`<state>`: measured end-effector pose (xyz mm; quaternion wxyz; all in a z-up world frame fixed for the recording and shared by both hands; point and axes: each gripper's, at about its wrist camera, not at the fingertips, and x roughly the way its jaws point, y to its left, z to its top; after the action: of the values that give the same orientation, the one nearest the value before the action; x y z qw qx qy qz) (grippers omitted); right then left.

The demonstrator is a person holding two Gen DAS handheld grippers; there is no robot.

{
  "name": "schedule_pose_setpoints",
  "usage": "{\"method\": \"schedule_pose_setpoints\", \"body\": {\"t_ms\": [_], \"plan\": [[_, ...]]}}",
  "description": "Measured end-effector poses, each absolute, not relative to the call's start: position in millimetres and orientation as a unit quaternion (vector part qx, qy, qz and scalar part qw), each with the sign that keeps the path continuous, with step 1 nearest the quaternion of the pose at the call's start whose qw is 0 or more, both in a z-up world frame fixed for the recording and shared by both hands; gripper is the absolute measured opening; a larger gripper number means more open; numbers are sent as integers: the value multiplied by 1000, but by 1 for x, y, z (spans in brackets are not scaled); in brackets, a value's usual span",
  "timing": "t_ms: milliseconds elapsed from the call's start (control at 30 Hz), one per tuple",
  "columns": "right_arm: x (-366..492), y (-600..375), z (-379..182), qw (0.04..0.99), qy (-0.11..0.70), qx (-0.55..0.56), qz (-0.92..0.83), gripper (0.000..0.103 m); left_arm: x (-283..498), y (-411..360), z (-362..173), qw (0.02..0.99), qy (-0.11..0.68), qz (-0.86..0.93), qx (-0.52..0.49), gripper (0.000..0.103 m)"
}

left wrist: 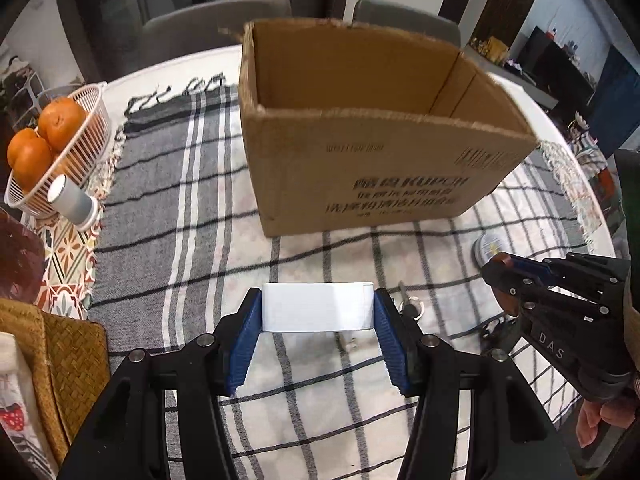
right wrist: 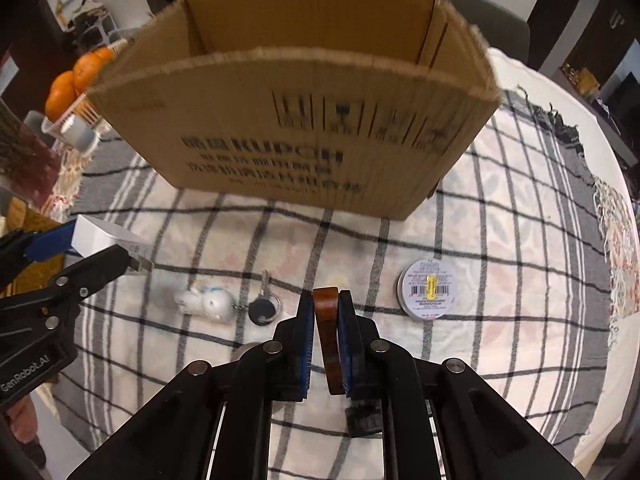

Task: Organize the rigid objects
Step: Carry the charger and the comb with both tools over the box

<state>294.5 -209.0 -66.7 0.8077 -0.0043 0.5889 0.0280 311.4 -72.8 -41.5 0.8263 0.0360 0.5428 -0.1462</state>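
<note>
An open cardboard box [left wrist: 360, 168] stands on the checked cloth; it also shows in the right wrist view [right wrist: 296, 136]. My left gripper [left wrist: 318, 312] is shut on a white rectangular box [left wrist: 318, 306], held above the cloth in front of the cardboard box; the white box also shows at the left of the right wrist view [right wrist: 104, 240]. My right gripper [right wrist: 326, 312] is shut on a thin brown wooden piece [right wrist: 330, 340], and shows in the left wrist view [left wrist: 496, 272]. A round tin [right wrist: 430, 290], a white figurine [right wrist: 206, 302] and a key with a black fob [right wrist: 262, 308] lie on the cloth.
A white wire basket of oranges [left wrist: 60, 148] and a grey cup on its side [left wrist: 74, 202] sit at the left. A woven basket [left wrist: 52, 360] is at the near left. Chairs [left wrist: 216, 20] stand behind the round table.
</note>
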Motion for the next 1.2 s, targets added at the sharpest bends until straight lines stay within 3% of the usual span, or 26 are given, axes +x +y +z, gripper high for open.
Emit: {"method": "schedule_pose_setpoints", "body": {"t_ms": [533,1200], "plan": [[295,-224,17,865,501,1,30,13,314,-82,24,860,482,-169,20,54],[332,-242,63,893,447,38,46,13,351,-97,70,881,442,-169,14,54]]}}
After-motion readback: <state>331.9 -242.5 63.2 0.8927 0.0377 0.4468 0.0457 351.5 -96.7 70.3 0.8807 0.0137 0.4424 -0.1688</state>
